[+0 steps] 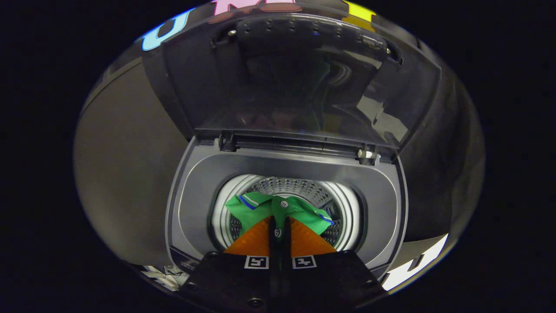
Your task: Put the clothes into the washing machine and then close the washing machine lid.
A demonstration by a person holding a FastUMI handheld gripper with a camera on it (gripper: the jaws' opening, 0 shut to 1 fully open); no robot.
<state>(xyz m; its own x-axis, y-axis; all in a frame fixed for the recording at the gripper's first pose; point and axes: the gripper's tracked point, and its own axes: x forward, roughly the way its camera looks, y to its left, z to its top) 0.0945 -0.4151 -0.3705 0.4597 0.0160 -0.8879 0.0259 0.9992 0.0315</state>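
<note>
The tool (279, 226) pinches the green shirt (278, 213) near its buttoned collar over the washer drum (343, 204), lid (295, 82) up at 12 o'clock. Soft, light cloth, likely droops; collar grip suits.

Dim booth — bright drum (286, 191), glare streaks on the raised lid (304, 87), fisheye bending at the edges.

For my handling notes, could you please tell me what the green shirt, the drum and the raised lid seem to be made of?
Green shirt, pinched in the tool over the drum: soft knit cloth, judging by its folds, collar and button.
Drum: likely stainless steel, shiny and perforated.
Lid: dark plastic frame with a glossy, probably glass, panel showing reflections.
</note>
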